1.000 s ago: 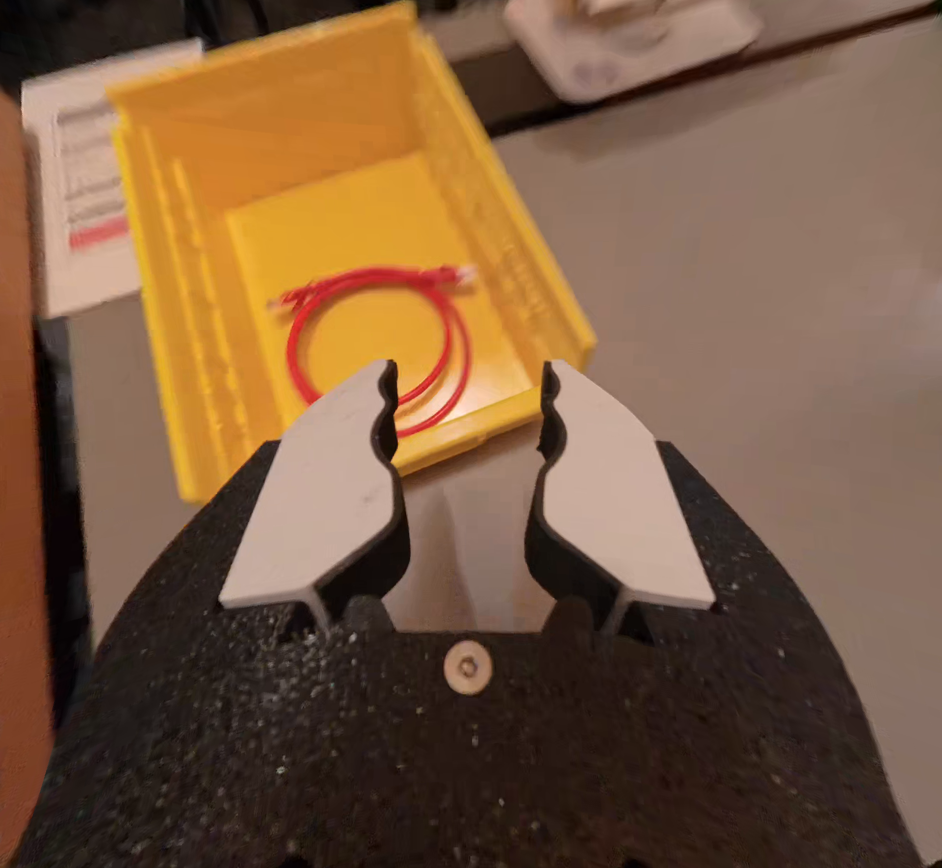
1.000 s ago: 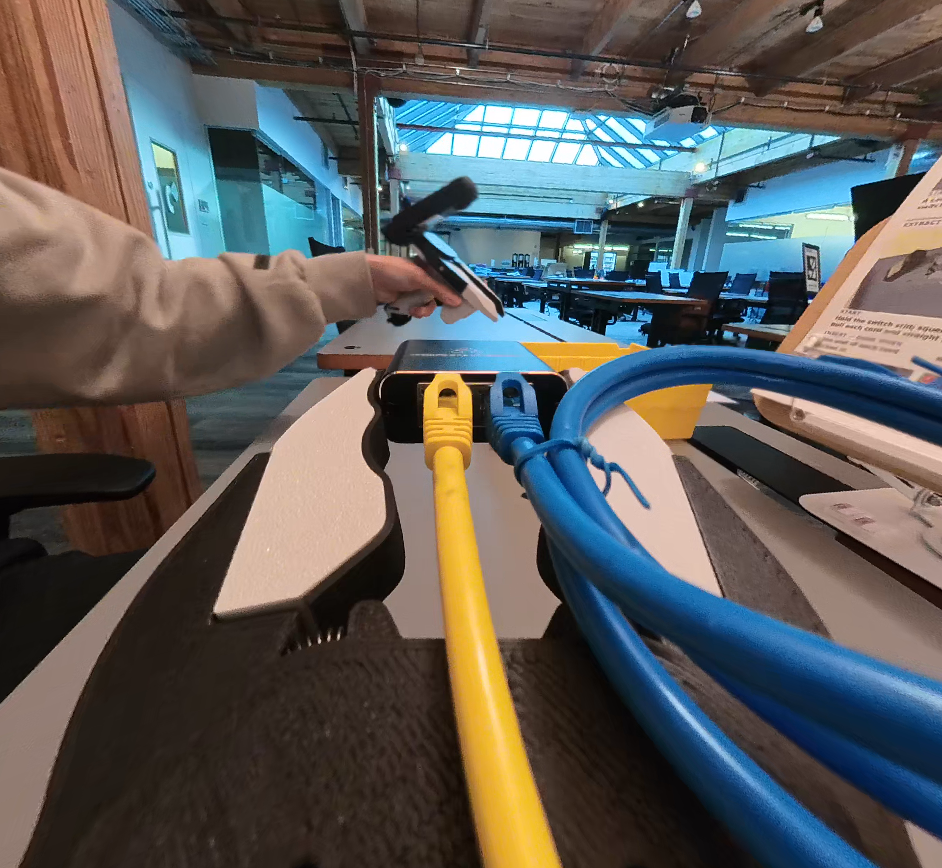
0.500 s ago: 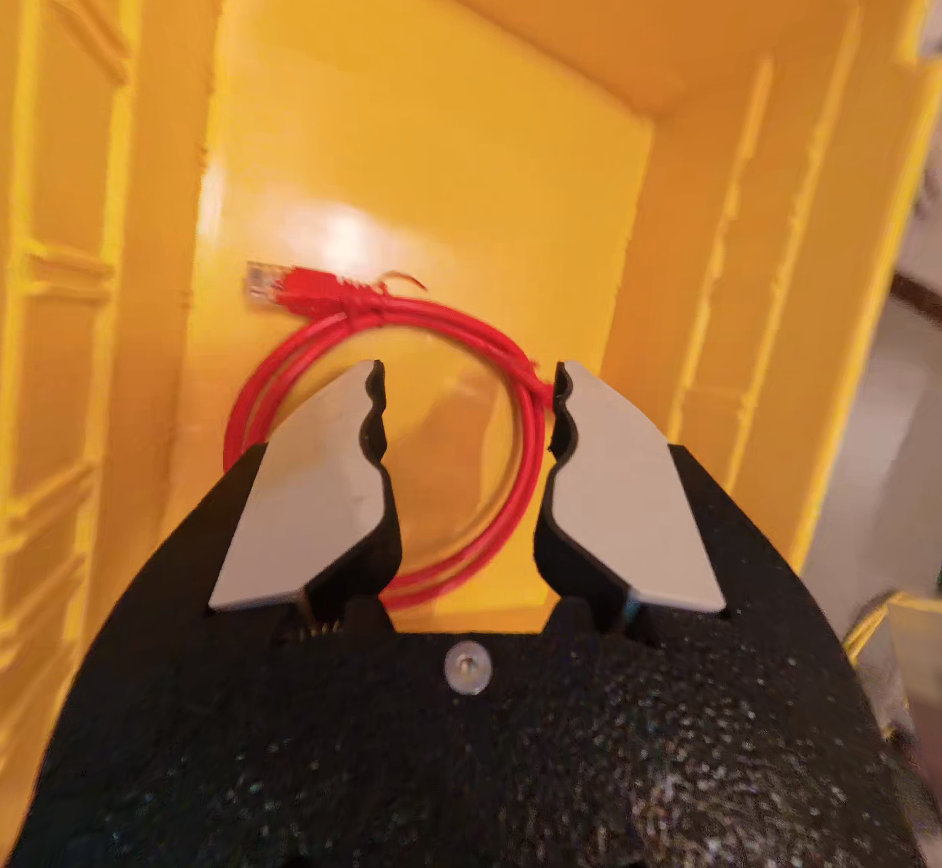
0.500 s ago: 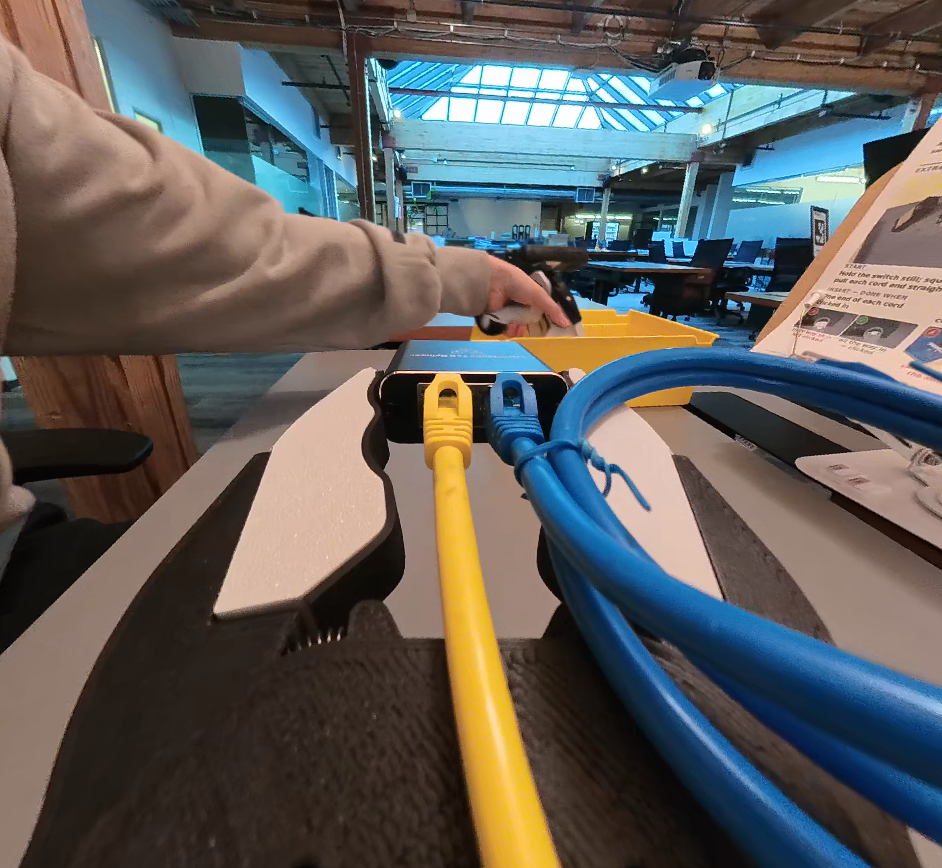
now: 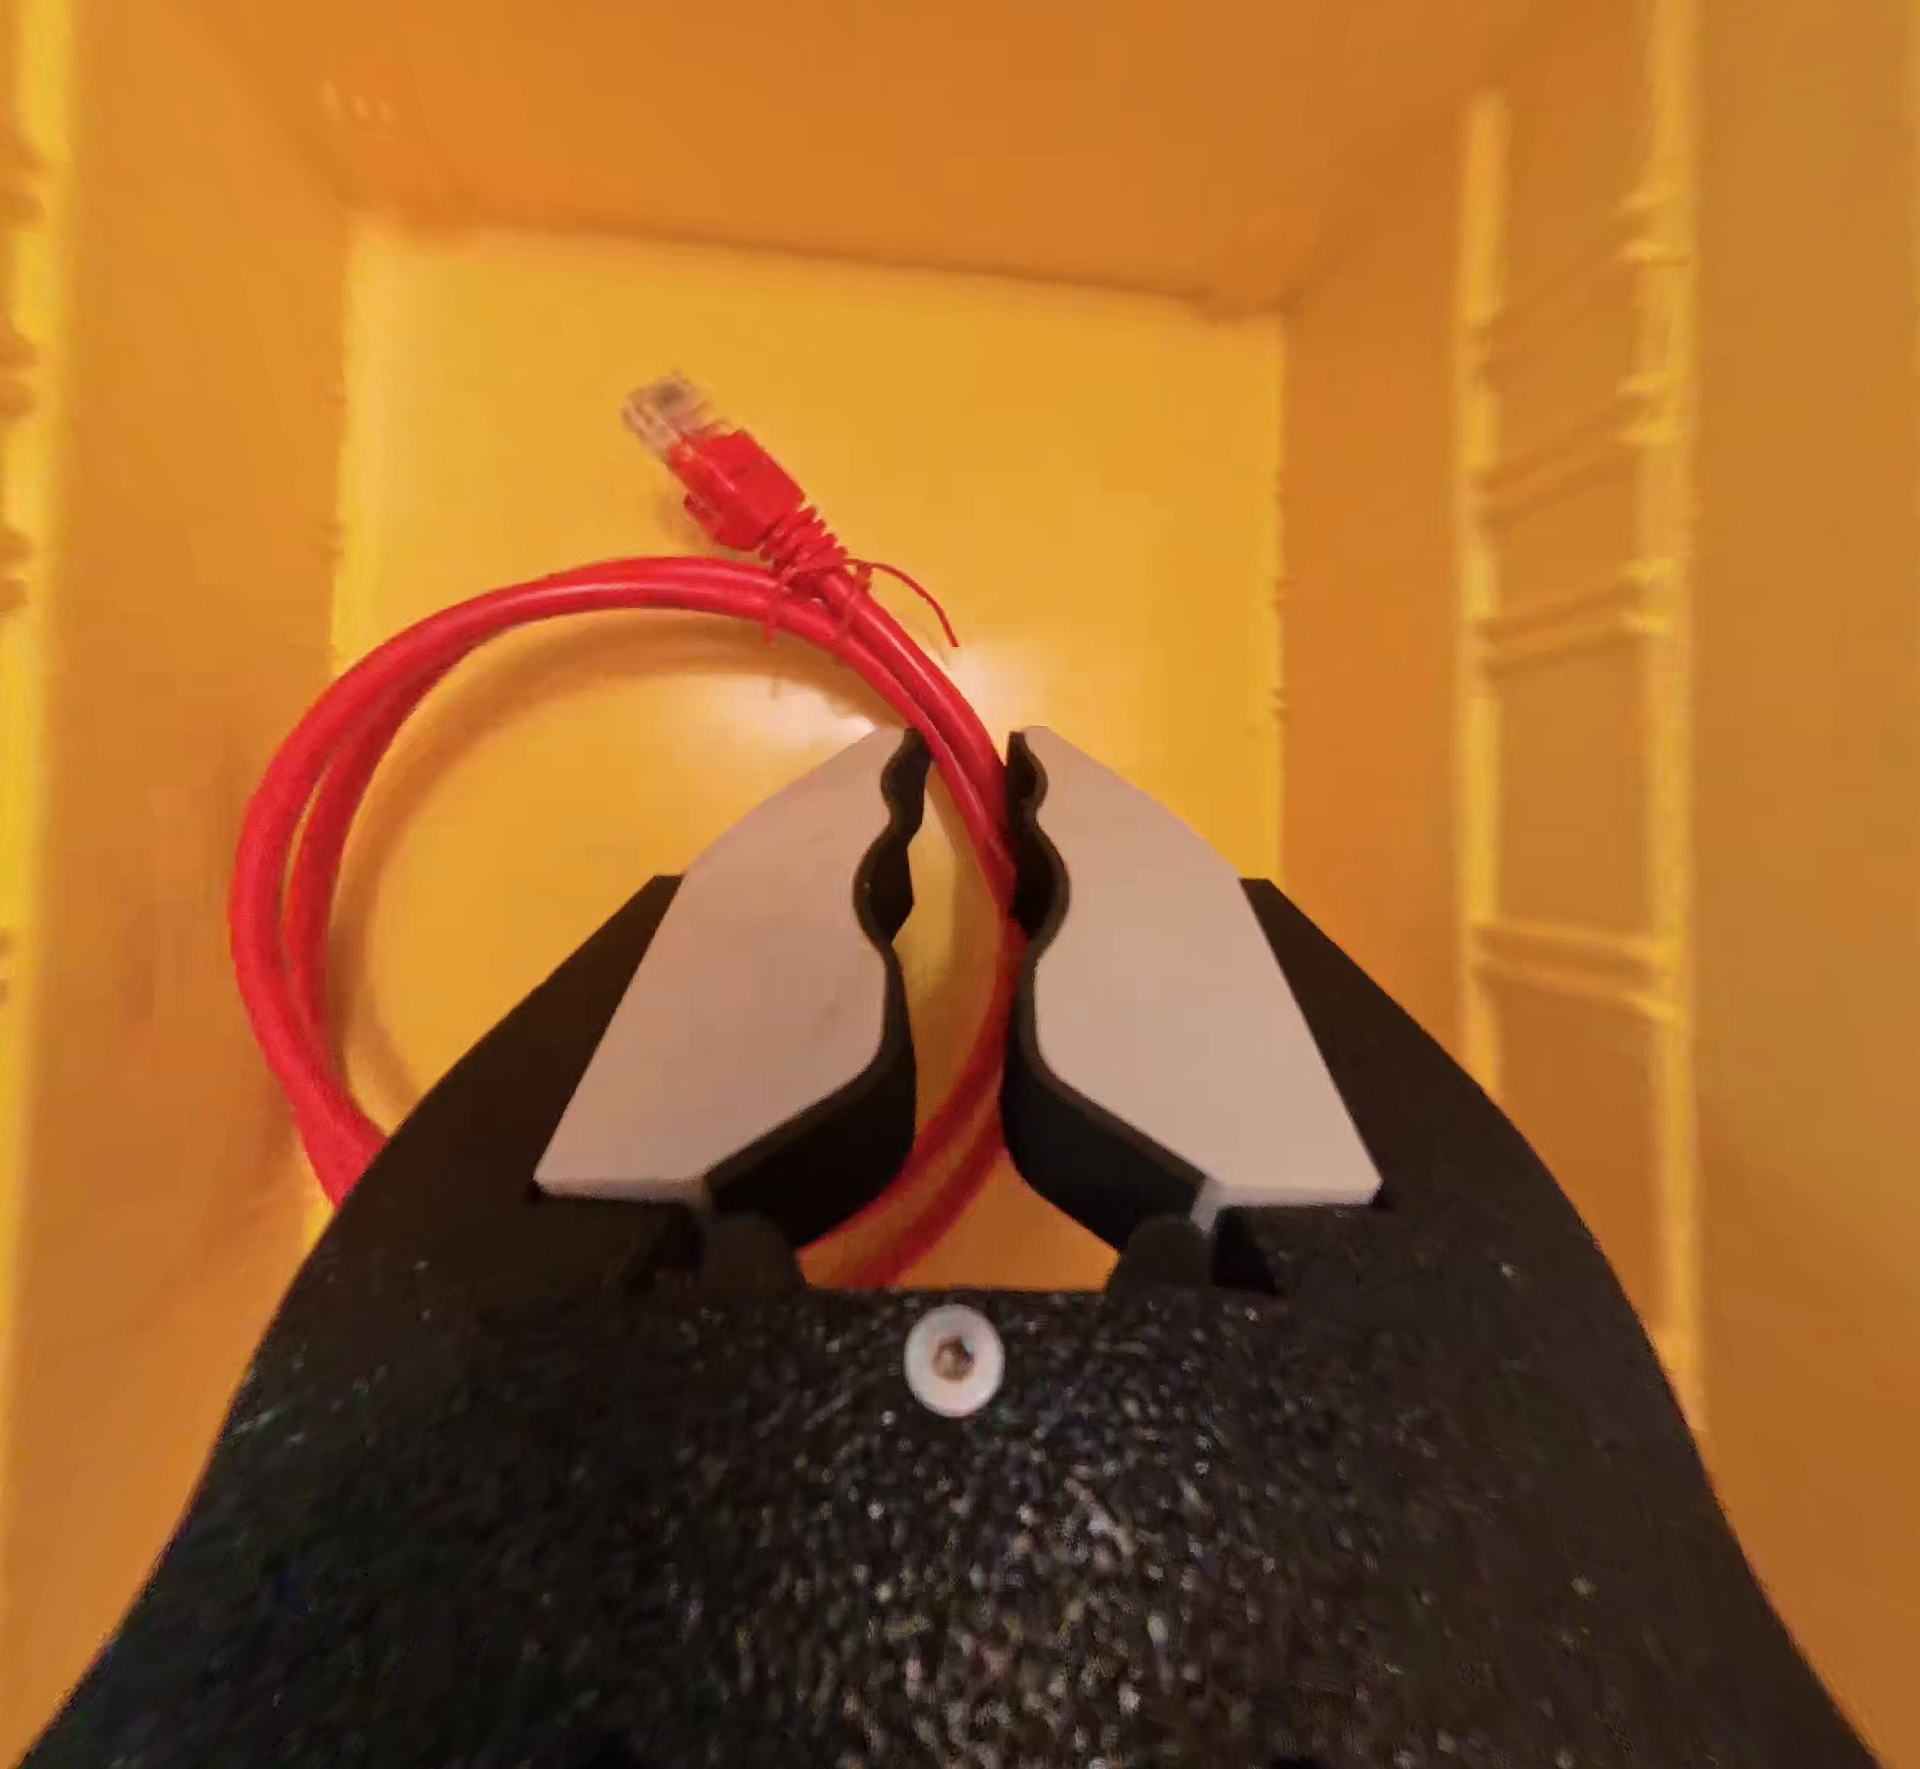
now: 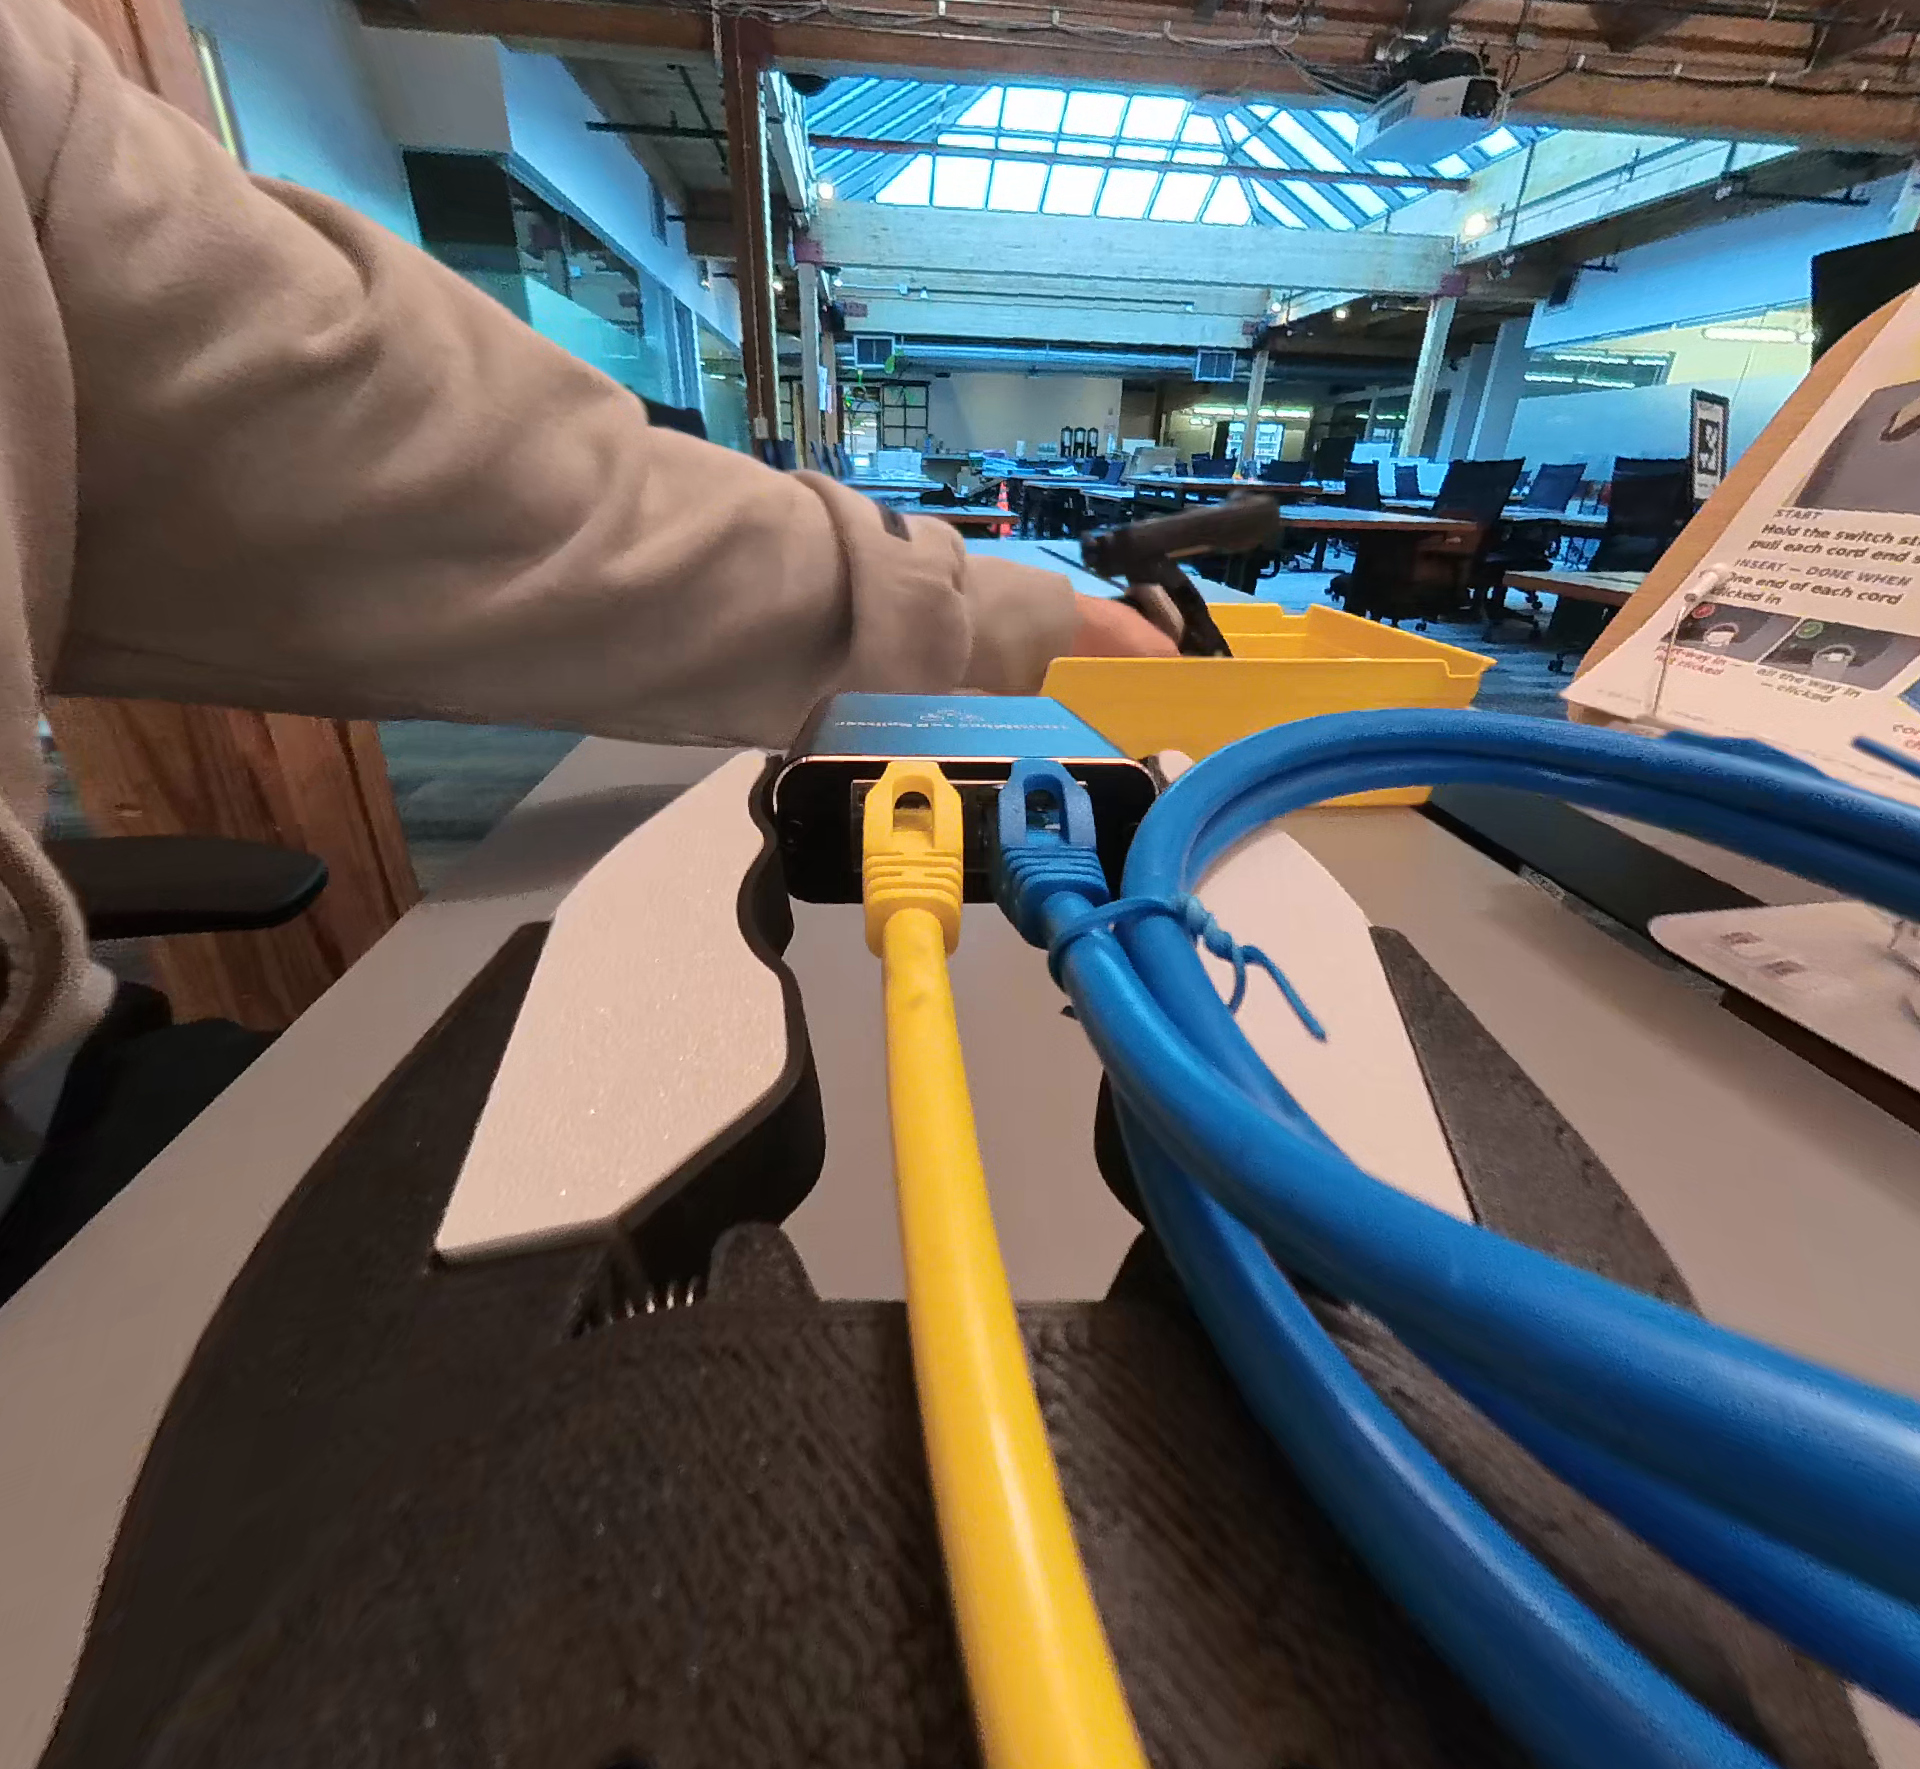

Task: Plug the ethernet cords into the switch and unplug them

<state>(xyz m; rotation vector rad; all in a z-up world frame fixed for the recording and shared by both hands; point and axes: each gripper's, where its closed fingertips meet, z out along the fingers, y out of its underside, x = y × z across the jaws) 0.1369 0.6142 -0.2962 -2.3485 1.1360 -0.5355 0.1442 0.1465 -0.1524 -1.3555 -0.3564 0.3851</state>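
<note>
In the left wrist view my left gripper (image 5: 966,753) is down inside the yellow bin (image 5: 727,57). Its jaws have closed around the coiled red ethernet cord (image 5: 312,836), which lies against the right finger. The cord's plug (image 5: 727,472) points away. In the right wrist view my right gripper (image 6: 966,826) is shut on the dark switch (image 6: 935,727) on the table. A yellow cord (image 6: 914,992) and a blue cord (image 6: 1049,846) are plugged into it. The blue coil (image 6: 1455,1252) drapes over my right finger. The left gripper (image 6: 1184,618) shows in the bin (image 6: 1247,701) behind the switch.
A person's sleeve (image 6: 416,524) reaches across above the switch. An instruction card on a stand (image 6: 1787,597) is at the right. A wooden post (image 6: 260,836) and a black chair (image 6: 177,878) are off the table's left edge. Spacing between my two grippers at the tips: around 50 centimetres.
My left gripper has dropped into the bin and its jaws have narrowed from wide open onto the red cord. My right gripper still holds the switch.
</note>
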